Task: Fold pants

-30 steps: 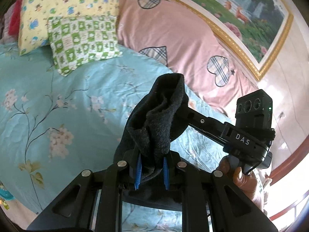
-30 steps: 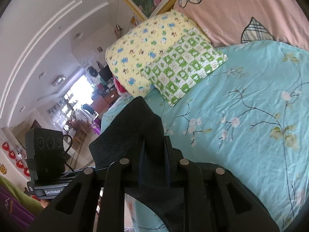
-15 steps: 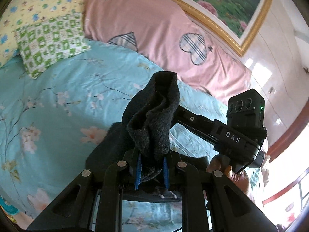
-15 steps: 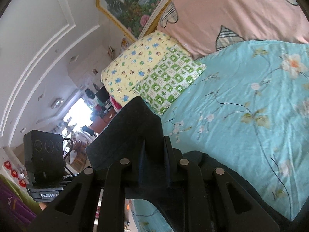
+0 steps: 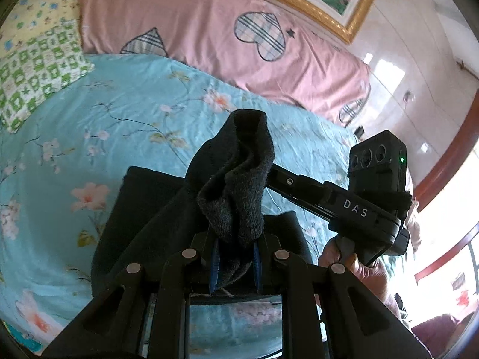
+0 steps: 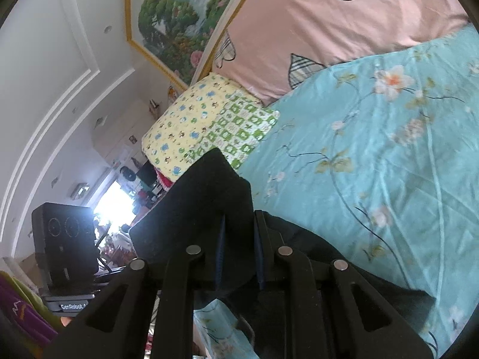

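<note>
The black fleece pants [image 5: 236, 185] hang between my two grippers above the bed. My left gripper [image 5: 235, 261] is shut on a bunched edge of the pants, which rises past its blue pads. The rest of the pants [image 5: 131, 224] drapes down onto the sheet at left. My right gripper [image 6: 239, 251] is shut on another edge of the pants [image 6: 203, 203]; more fabric [image 6: 344, 272] trails to the right below it. The right gripper's body and camera [image 5: 371, 191] show in the left wrist view, close on the right.
A turquoise floral sheet [image 5: 125, 110] covers the bed. A pink quilt with plaid hearts [image 5: 215, 27] lies along the headboard. A green checked pillow [image 5: 39, 65] and a yellow pillow [image 6: 185, 119] lie at one end. A framed painting [image 6: 179, 15] hangs above.
Both grippers have swung toward the pink quilt and lowered, still holding the pants. More of the pants now lies spread on the sheet below the left gripper.
</note>
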